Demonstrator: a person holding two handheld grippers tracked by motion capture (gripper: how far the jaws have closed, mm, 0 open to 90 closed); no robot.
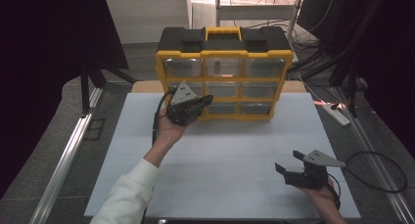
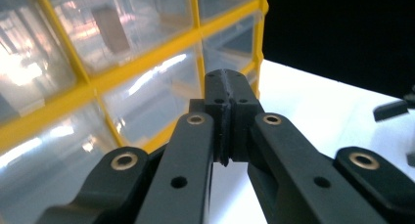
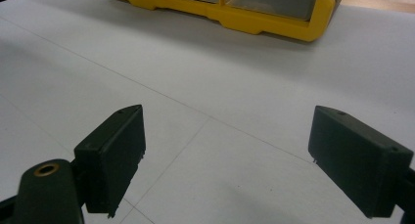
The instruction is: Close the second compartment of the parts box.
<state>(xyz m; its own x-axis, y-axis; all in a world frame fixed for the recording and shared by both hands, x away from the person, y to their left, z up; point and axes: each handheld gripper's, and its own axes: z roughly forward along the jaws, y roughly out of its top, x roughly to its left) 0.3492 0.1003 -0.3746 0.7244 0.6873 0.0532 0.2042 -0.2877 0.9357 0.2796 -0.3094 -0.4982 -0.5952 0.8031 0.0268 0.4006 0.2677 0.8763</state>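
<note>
Drawer cabinet [image 1: 224,72]: yellow frame, black top with a handle, three rows of three clear drawers; it stands upright at the far middle of the white table [image 1: 225,155], front facing the person.
Left gripper [image 1: 208,100]: held up at the cabinet's lower left front, tips pointing at the drawers of the middle and bottom rows.
Left jaws: pressed together with nothing between them; in the left gripper view the two pads [image 2: 226,89] meet along one seam.
Left contact: tips lie very near the yellow frame [image 2: 147,55]; whether they touch it cannot be told.
Right gripper [image 1: 288,161]: low over the table's near right corner, well apart from the cabinet.
Right jaws: spread wide, bare table between the two pads [image 3: 113,155], nothing held or touched.
Cabinet from the right gripper view: bottom yellow edge [image 3: 254,23] across the top.
</note>
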